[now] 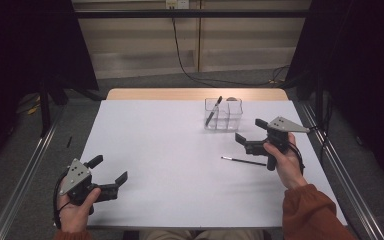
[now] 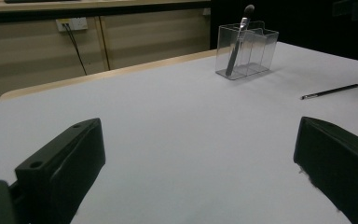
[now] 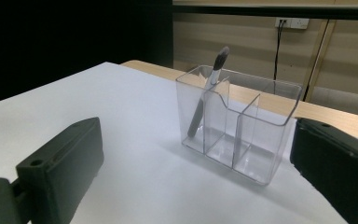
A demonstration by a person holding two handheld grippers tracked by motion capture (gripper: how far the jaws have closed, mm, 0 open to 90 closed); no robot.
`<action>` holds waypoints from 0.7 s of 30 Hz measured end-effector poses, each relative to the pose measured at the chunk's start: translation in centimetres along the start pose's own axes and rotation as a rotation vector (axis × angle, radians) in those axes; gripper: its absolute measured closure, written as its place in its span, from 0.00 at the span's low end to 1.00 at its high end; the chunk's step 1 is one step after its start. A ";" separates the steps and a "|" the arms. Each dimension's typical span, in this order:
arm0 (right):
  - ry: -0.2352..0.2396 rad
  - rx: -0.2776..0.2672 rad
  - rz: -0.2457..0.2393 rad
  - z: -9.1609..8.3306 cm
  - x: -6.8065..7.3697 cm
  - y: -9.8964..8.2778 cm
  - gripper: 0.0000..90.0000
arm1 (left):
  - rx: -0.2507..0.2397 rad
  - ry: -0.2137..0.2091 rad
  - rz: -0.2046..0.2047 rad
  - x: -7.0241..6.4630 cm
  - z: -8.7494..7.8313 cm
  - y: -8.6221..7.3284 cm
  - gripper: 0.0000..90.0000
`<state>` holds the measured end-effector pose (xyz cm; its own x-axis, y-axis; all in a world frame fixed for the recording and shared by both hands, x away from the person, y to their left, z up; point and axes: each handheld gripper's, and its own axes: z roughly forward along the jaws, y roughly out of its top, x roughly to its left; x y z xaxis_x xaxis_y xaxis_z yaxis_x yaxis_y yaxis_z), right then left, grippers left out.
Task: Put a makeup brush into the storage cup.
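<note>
White tabletop (image 1: 170,165), beige wall (image 1: 240,45) behind

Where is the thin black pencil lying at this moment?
The thin black pencil lies flat on the white table, right side of the high view, in front of the clear organizer and just left of the right gripper.

Behind your bench (image 1: 145,150), upper centre of frame: wall socket (image 1: 176,4), black cable (image 1: 180,60) trailing down to grey floor (image 1: 145,82).
</note>
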<state>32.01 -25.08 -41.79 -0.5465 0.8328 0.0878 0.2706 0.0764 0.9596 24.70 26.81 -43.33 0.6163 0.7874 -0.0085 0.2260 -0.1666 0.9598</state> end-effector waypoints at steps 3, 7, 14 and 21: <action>-0.001 -0.002 0.002 -0.9 0.0 -0.5 0.02 | 0.000 -0.001 -0.002 0.0 0.0 0.0 0.02; -0.002 -0.007 0.012 -1.9 0.2 -1.0 0.02 | -0.001 0.001 0.005 0.0 0.0 0.0 0.02; -0.001 0.003 0.007 -3.4 0.7 -1.9 0.02 | -0.002 -0.005 0.017 -0.3 0.1 0.0 0.02; -0.022 0.009 0.005 -5.1 0.8 -2.6 0.00 | -0.005 0.006 0.010 0.0 -0.1 -0.1 0.02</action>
<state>26.85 -27.39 -42.86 -0.5277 0.8450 0.0866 0.2805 0.0772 0.9567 24.59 26.88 -43.37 0.6141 0.7892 0.0026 0.2163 -0.1715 0.9611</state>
